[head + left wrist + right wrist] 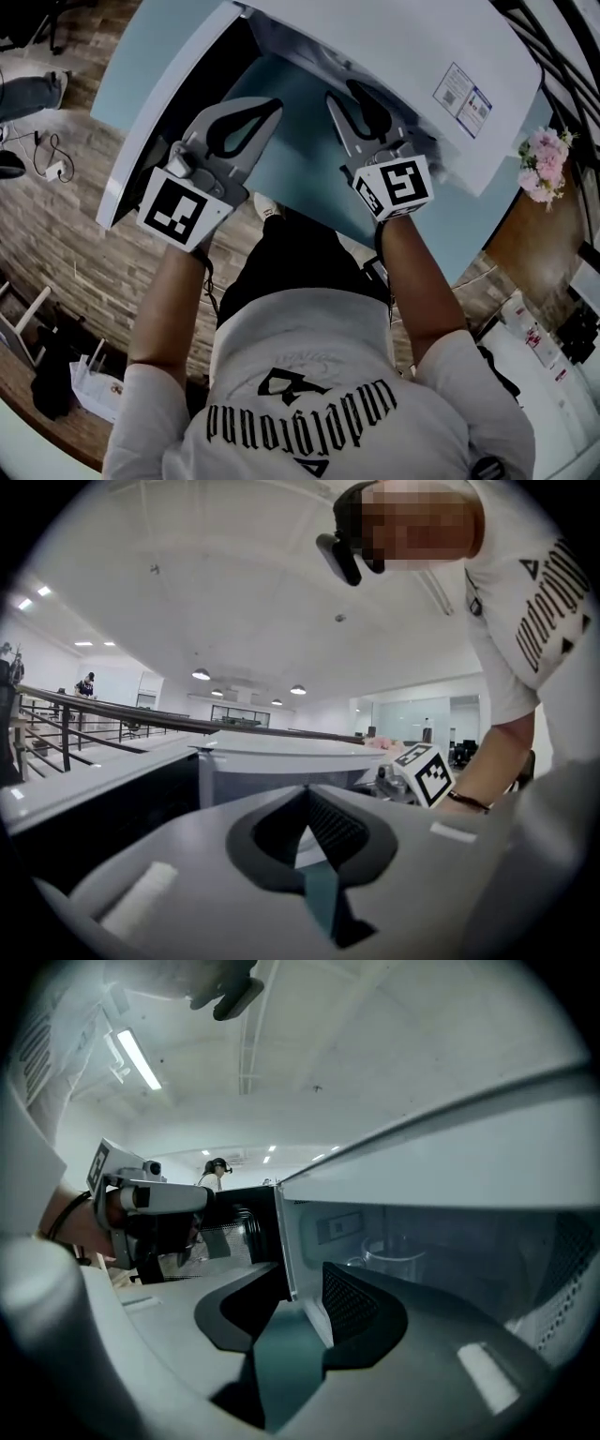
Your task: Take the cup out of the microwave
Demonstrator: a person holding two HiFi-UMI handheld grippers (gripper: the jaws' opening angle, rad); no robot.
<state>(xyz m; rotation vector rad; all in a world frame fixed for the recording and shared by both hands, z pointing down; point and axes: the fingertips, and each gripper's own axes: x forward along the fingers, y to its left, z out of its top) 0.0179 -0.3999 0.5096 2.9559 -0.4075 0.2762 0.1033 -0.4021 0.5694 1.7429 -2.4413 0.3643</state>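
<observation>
The white microwave (394, 56) stands on a blue table (309, 169) with its door (155, 131) swung open to the left. In the right gripper view a clear glass cup (398, 1258) stands deep inside the cavity. My right gripper (345, 94) (302, 1283) is open in front of the opening, nothing between its jaws; the cavity's left front edge (286, 1241) lines up with the gap. My left gripper (272, 103) (307, 799) hangs beside the door with its jaw tips together, holding nothing. The cup is hidden in the head view.
The open door stands close on the left gripper's left. A printed label (462, 94) is on the microwave's top. Pink flowers (542, 159) sit at the table's right end. Wooden floor (66, 244) lies below, with cables and bags at the left.
</observation>
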